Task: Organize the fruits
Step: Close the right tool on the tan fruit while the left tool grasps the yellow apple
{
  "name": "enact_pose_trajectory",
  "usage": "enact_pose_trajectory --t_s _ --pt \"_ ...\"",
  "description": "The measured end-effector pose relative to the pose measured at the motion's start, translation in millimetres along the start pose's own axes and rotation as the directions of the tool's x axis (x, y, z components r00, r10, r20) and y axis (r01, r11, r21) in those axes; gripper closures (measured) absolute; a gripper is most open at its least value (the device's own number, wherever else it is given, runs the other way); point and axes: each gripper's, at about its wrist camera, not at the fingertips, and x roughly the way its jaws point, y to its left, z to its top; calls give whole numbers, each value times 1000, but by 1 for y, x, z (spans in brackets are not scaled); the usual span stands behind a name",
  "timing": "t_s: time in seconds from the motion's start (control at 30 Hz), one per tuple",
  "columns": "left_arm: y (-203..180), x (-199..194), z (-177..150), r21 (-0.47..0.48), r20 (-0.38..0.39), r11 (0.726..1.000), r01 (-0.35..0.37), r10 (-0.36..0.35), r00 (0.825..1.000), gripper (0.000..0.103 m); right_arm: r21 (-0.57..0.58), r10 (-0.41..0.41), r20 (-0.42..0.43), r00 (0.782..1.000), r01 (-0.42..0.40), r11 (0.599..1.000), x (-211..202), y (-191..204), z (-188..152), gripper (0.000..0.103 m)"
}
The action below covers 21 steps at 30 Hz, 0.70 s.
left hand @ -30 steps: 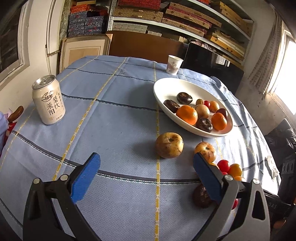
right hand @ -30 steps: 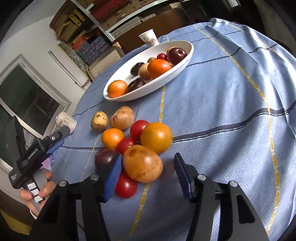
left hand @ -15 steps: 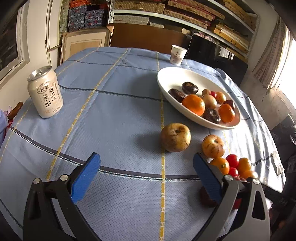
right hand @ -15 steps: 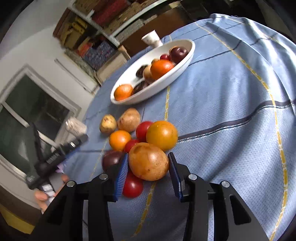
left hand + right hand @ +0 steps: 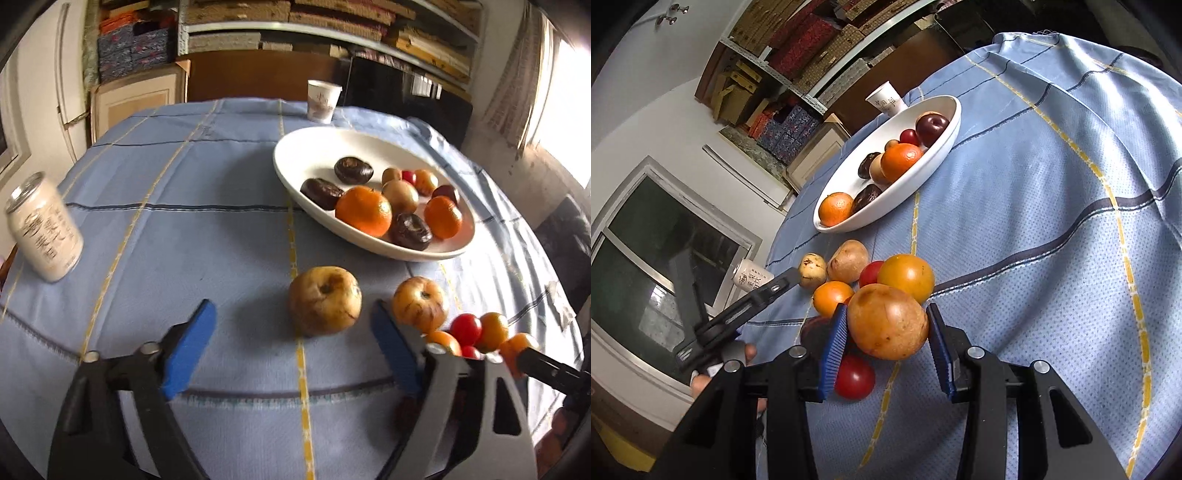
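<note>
Since the earlier frames, the right gripper has closed its blue pads onto the brown-orange fruit, which it now grasps from both sides, and the left gripper has come nearer to the yellow-brown apple, its jaws having just been narrowing.

That apple sits on the cloth ahead of the left gripper's fingertips, between the lines of the two pads but beyond them; neither pad touches it, so the left gripper is still released. Just past its right pad lies a smaller striped apple, and further right a cluster of small red and orange fruits.

In the right wrist view, the gripped fruit lies against the rest of the pile: an orange fruit just behind it, a red tomato below the left pad, a smaller orange and a dark fruit to the left.

Further ahead of both grippers stands the white oval dish, which holds oranges, dark fruits and small red ones. Beyond it is a paper cup. Far to the left of the left gripper stands a drink can. All rest on a blue checked tablecloth. A person's hand holds the left gripper's handle.
</note>
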Motion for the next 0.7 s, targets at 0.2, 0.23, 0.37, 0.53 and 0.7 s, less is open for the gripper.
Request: enact_pose_trajectory --t_s 0.2,0.23,0.37,0.53,0.7 --pt "-9 12 7 45 -21 998 37 -36 999 29 20 18 0 1000 -18 1000 -1 -3 1 59" --pt "-11 14 7 52 -27 997 49 -48 999 29 22 18 -1 1000 -18 1000 -1 -4 1 59" --pt "-14 26 9 56 -63 996 77 -73 995 46 21 18 -6 1000 -18 1000 -1 -4 0 59" --pt "-15 31 7 59 -73 996 71 -67 995 57 11 16 0 1000 -16 1000 -2 -2 -1 59" --pt "-12 29 7 36 -68 996 83 -81 994 58 -5 8 10 1000 -8 1000 -3 1 -2 59"
